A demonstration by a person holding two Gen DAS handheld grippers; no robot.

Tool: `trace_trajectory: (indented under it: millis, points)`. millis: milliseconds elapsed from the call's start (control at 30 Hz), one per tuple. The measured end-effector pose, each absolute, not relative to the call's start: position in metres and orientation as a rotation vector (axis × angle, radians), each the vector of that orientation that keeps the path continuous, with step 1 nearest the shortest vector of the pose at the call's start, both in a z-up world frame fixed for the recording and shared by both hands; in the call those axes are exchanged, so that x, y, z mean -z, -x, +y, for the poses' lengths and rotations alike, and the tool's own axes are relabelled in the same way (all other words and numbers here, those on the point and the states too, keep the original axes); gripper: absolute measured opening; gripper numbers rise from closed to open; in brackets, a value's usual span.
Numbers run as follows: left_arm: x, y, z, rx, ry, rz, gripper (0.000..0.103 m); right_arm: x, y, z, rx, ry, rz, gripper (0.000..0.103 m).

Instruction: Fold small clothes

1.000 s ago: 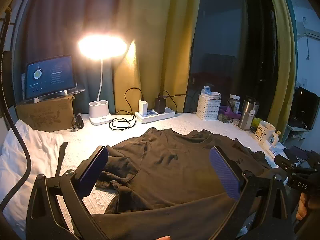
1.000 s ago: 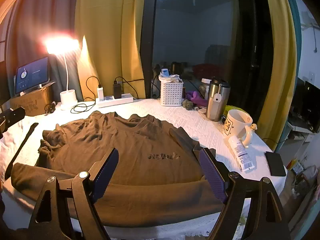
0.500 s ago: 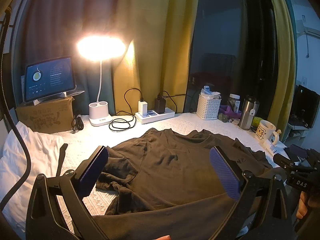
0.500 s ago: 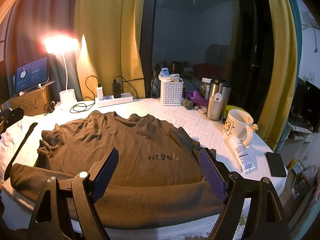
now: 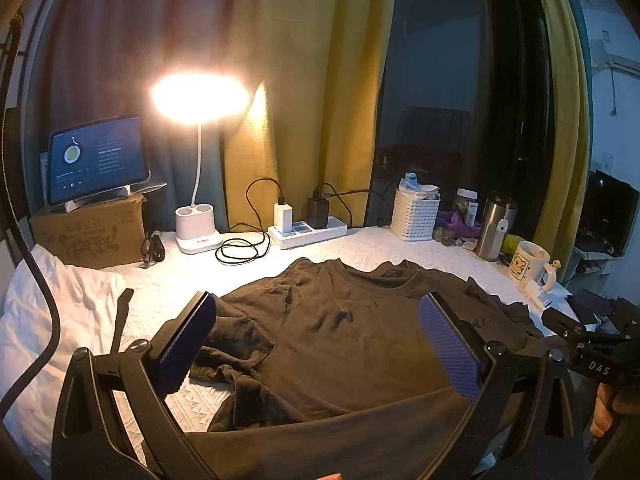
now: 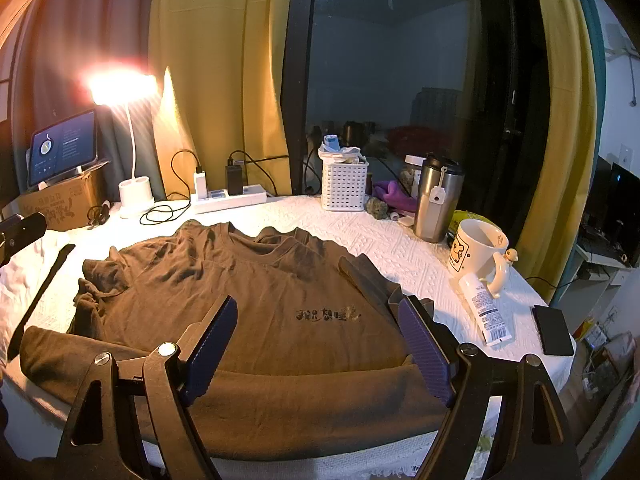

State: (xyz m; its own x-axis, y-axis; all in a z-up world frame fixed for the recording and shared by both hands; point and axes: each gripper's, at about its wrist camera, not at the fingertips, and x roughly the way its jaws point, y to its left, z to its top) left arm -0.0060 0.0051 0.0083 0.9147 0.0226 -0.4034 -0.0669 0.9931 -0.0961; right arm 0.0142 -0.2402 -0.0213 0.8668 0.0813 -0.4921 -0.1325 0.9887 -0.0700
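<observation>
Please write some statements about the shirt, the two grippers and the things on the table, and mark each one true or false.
1. The brown shirt lies on the table with its bottom edge folded up. True.
2. The right gripper is shut on a sleeve. False: its jaws stand wide apart and hold nothing.
3. The left gripper is open. True.
4. The white mug lies on its side. False: it stands upright.
5. The desk lamp is switched off. False: it shines brightly.

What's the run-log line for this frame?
phase: pre-grasp | left gripper: open, empty | right gripper: open, empty | brown T-shirt: flat on table, bottom hem folded up
</observation>
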Motion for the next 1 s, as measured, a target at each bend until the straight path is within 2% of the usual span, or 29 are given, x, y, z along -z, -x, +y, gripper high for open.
trace_trajectory:
  millis: [1000]
  points:
    - [-0.0124, 0.0062, 0.0000, -0.049, 0.101, 0.403, 0.101, 0.0223, -0.0173, -0.2400, -0.113, 0.105, 0.510, 0.084]
